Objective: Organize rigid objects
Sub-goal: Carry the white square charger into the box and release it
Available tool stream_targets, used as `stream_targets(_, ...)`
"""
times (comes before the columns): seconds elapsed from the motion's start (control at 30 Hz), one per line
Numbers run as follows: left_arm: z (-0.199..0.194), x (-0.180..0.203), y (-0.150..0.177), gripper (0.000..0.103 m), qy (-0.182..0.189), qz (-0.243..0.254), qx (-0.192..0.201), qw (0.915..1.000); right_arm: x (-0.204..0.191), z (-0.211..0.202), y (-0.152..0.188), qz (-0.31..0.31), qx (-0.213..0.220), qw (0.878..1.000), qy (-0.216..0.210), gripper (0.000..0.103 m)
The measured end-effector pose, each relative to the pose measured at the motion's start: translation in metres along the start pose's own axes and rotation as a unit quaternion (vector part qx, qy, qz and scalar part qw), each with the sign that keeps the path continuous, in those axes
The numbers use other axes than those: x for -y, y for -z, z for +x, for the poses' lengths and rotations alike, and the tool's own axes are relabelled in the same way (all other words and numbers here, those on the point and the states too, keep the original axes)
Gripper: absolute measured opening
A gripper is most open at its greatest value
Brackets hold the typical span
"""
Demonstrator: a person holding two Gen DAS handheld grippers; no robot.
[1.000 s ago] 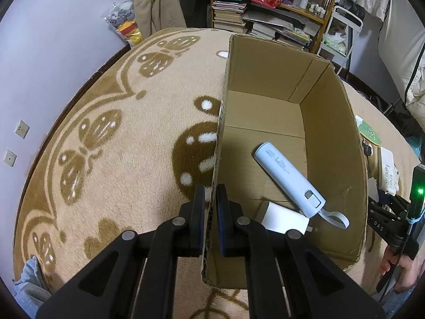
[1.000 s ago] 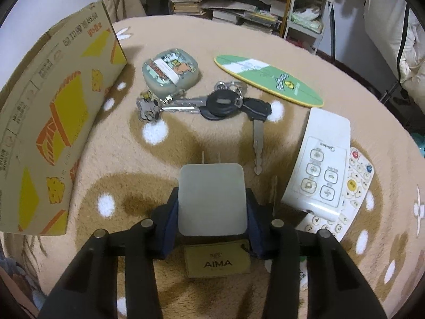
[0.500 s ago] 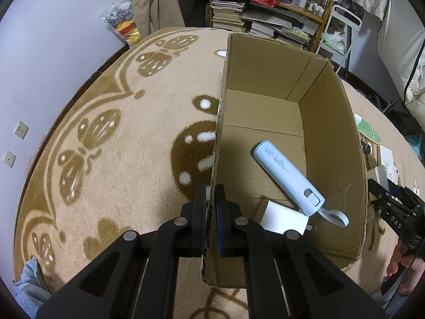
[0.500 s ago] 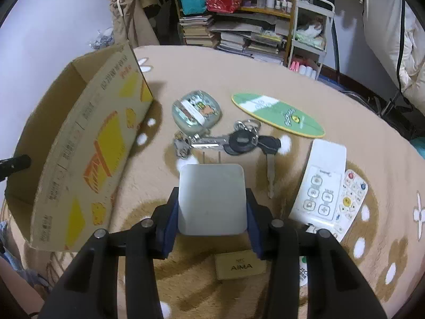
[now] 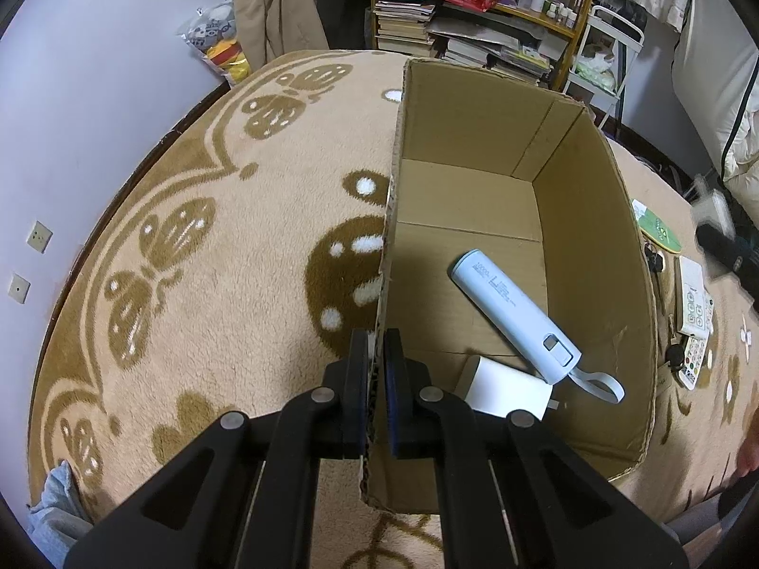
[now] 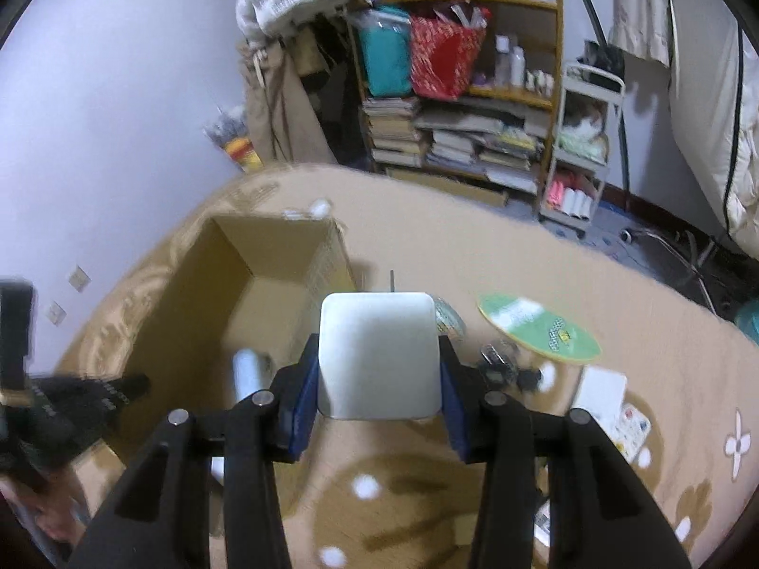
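While left fingers [image 5: 377, 393] pinch corrugated cardboard box [image 5: 593, 218], right fingers [image 6: 303, 408] clasp smooth rounded charger [image 6: 378, 355].

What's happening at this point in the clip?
A person is tidying small items off a rug into a cardboard box. The left hand-held gripper is clamped on the box's wall. The right hand-held gripper holds a white charger in the air, beside the box opening. Inside the box lie a pale blue power bank and another white charger. Keys, two remotes and a green oval card remain on the rug.
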State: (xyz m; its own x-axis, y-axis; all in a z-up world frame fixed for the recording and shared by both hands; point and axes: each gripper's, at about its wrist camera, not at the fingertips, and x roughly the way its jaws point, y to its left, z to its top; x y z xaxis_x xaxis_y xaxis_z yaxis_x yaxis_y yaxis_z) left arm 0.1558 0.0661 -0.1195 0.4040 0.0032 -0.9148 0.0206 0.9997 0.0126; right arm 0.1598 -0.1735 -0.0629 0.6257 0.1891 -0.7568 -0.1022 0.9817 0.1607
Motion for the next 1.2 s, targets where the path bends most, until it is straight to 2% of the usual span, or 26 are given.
stream_targets(0.27, 0.0, 0.0, 0.0, 0.005, 0.0, 0.0, 0.0, 1.0, -0.025, -0.009, -0.04, 0.015, 0.046, 0.997, -0.054, 0.048)
stream_targets(0.4, 0.0, 0.0, 0.0, 0.005, 0.001, 0.001, 0.0, 1.0, -0.042, -0.001, -0.048, 0.002, 0.042, 0.997, -0.059, 0.048)
stream_targets(0.87, 0.001, 0.001, 0.002, 0.005, 0.004, 0.001, -0.001, 1.0, -0.071, 0.05, -0.005, -0.048, -0.029, 0.996, -0.072, 0.048)
stream_targets(1.2, 0.0, -0.001, 0.001, 0.005, 0.008, -0.002, -0.002, 1.0, -0.079, 0.069, 0.002, -0.077, -0.051, 0.995, -0.046, 0.048)
